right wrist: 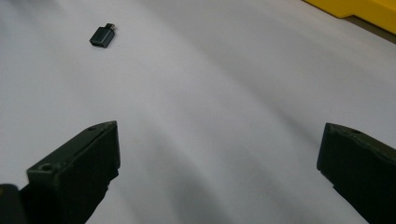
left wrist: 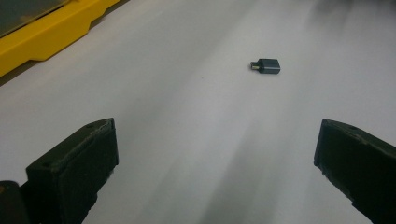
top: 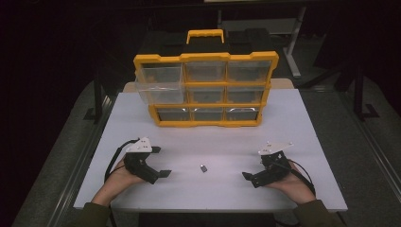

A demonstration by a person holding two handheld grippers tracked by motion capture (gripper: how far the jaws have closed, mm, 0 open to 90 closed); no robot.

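Observation:
A small dark adapter plug (top: 204, 168) lies flat on the white table (top: 302, 127), between my two grippers. My left gripper (top: 161, 161) rests at the front left, held by a hand, pointing toward the adapter with its jaws wide apart and nothing between them. In the left gripper view the adapter (left wrist: 267, 66) lies ahead and a little right of the open left gripper (left wrist: 215, 135). My right gripper (top: 255, 169) sits at the front right, also open and empty. In the right gripper view the adapter (right wrist: 102, 36) lies far ahead to the left of the right gripper (right wrist: 217, 135).
A yellow organizer case (top: 206, 90) with clear drawers stands upright at the back of the table, handle on top. Its top left drawer (top: 159, 84) is pulled out toward me. Its yellow base edge (left wrist: 42, 42) and corner (right wrist: 364, 9) are close to each gripper's path.

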